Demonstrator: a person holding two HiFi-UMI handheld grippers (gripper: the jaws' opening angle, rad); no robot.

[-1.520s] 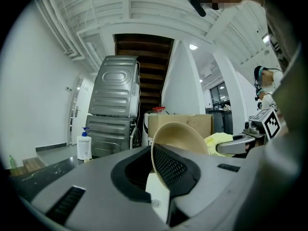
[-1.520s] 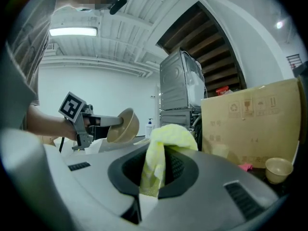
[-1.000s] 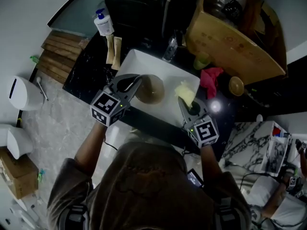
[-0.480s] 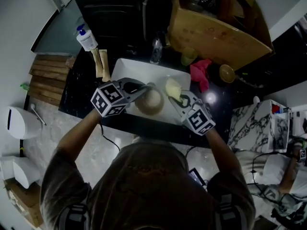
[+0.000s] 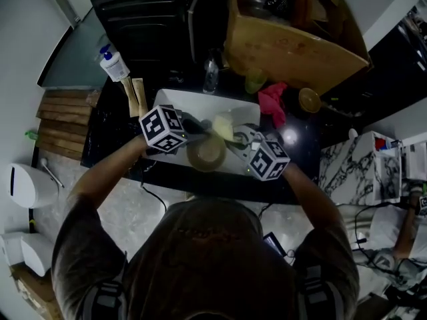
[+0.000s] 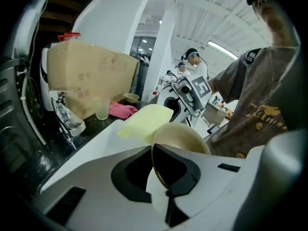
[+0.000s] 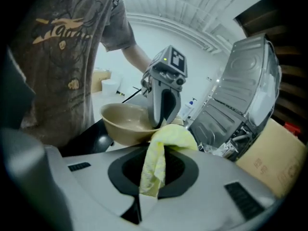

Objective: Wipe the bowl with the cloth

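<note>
White sink (image 5: 190, 102): left hand-held gripper (image 6: 161, 174) clamps tan bowl (image 6: 185, 138); right hand-held gripper (image 7: 153, 177) pinches crumpled yellow cloth (image 7: 168, 138).

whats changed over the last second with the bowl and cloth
The right gripper has carried the yellow cloth leftward, from apart from the bowl up to its rim. The left gripper has drawn the bowl toward the basin's near edge. Both jaws remain shut, on cloth and bowl.
</note>
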